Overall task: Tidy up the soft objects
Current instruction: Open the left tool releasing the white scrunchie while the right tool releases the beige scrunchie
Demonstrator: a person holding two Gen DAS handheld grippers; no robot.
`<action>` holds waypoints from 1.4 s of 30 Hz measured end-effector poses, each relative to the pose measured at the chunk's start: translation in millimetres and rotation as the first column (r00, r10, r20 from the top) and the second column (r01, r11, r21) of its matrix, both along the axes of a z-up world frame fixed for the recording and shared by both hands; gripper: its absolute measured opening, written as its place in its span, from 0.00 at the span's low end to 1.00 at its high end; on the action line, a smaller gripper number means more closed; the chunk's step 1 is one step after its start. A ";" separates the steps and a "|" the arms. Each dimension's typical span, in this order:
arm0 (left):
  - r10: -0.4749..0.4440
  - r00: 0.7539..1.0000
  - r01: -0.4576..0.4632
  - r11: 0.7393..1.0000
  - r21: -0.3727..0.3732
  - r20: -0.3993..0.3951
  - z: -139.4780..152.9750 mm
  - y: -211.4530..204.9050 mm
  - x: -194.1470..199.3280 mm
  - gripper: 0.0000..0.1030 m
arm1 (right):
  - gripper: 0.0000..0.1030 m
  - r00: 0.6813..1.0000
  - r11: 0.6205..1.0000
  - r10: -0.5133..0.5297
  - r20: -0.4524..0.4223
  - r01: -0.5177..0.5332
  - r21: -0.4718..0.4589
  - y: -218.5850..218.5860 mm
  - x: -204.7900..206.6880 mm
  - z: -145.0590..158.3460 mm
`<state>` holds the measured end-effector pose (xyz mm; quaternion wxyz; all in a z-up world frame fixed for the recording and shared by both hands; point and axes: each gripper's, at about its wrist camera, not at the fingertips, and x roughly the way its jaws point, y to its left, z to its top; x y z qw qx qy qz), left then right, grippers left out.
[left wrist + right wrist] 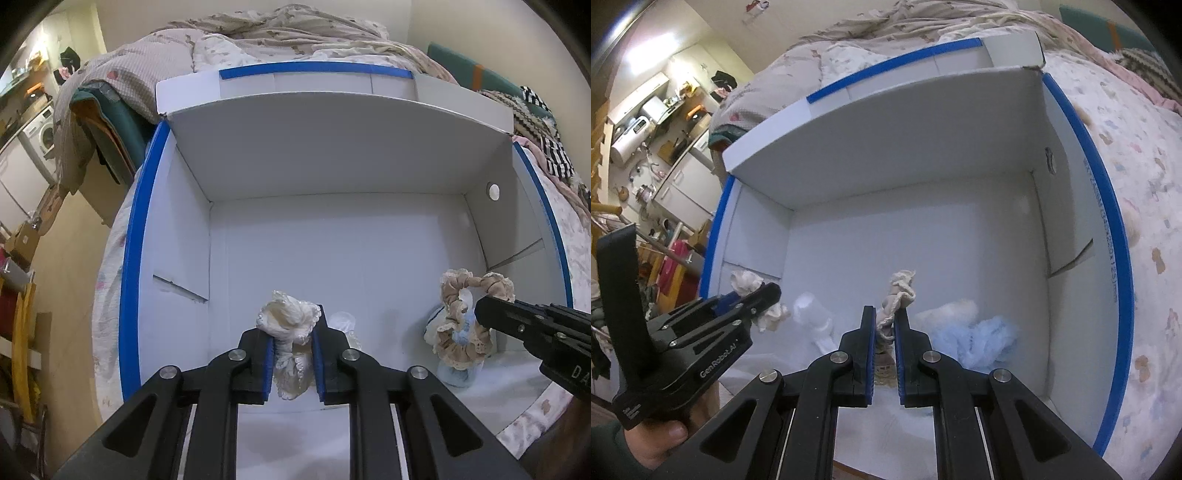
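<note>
A white box [332,155] with blue-taped rims sits open on a bed. My left gripper [293,328] is shut on a cream lace scrunchie [288,317] and holds it inside the box near the front. My right gripper [885,317] is shut on a beige lace-trimmed scrunchie [901,291]; in the left wrist view that scrunchie [461,317] hangs from the right gripper [484,310] at the box's right side. A pale blue scrunchie [982,336] and a white one [812,314] lie on the box floor [905,240].
The box lies on a floral bedsheet [1137,184] with rumpled quilts [277,33] behind it. A washing machine [42,136] and kitchen clutter stand far left beyond the bed. The box's far half shows bare floor [332,240].
</note>
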<state>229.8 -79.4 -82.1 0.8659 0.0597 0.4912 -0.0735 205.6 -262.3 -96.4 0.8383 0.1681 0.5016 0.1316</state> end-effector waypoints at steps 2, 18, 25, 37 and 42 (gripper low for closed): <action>0.001 1.000 -0.001 1.000 0.005 0.006 -0.4 0.0 -0.2 0.16 | 0.11 1.000 1.000 -0.004 -0.010 0.004 -0.005 -0.3 0.4 -2.0; 0.004 1.000 -0.004 1.000 -0.003 0.008 -1.6 -0.5 -3.0 0.32 | 0.11 1.000 1.000 -0.017 -0.016 0.017 0.000 -1.0 1.3 -2.7; 0.011 0.999 -0.011 1.000 0.000 0.034 4.8 0.4 -4.0 0.52 | 0.15 1.000 1.000 -0.011 -0.009 0.011 0.016 -3.1 -0.7 -1.2; 0.023 0.998 -0.024 1.000 0.014 0.054 12.7 0.6 -7.6 0.60 | 0.88 0.999 0.998 -0.039 0.024 0.038 0.047 -6.9 -2.8 7.5; 0.031 0.998 -0.032 0.999 0.017 0.059 15.9 2.0 -8.6 0.60 | 1.00 0.996 0.997 -0.056 0.074 0.053 0.050 -6.9 -6.5 14.5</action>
